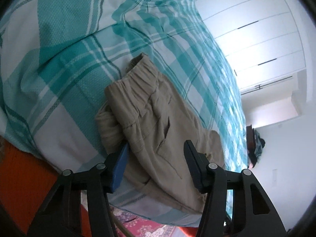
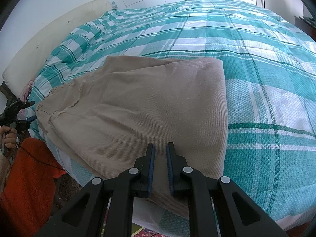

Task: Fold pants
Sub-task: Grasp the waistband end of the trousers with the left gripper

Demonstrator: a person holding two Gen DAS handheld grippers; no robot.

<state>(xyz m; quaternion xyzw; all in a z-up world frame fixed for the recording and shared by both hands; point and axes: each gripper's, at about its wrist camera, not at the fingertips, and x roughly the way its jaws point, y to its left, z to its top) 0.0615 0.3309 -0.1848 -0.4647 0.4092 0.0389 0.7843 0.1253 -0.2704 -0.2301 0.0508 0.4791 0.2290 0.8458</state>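
Note:
Beige pants [image 1: 158, 122] lie folded on the teal plaid bedspread [image 1: 65, 65], elastic waistband at the far end in the left wrist view. My left gripper [image 1: 156, 148] is open, its fingers astride the near edge of the pants with the left finger [image 1: 120, 164] tucked under a fold. In the right wrist view the pants [image 2: 138, 106] spread ahead as a folded slab. My right gripper [image 2: 160, 148] hovers over their near edge with the jaws a narrow gap apart, holding nothing. The left gripper [image 2: 19, 114] shows at the far left there.
The bedspread [image 2: 256, 59] covers a wide bed. A cream headboard cushion [image 2: 49, 37] runs along the left. White wardrobe doors [image 1: 256, 29] stand behind. An orange sleeve [image 2: 25, 177] and patterned rug [image 1: 146, 227] lie below the bed's edge.

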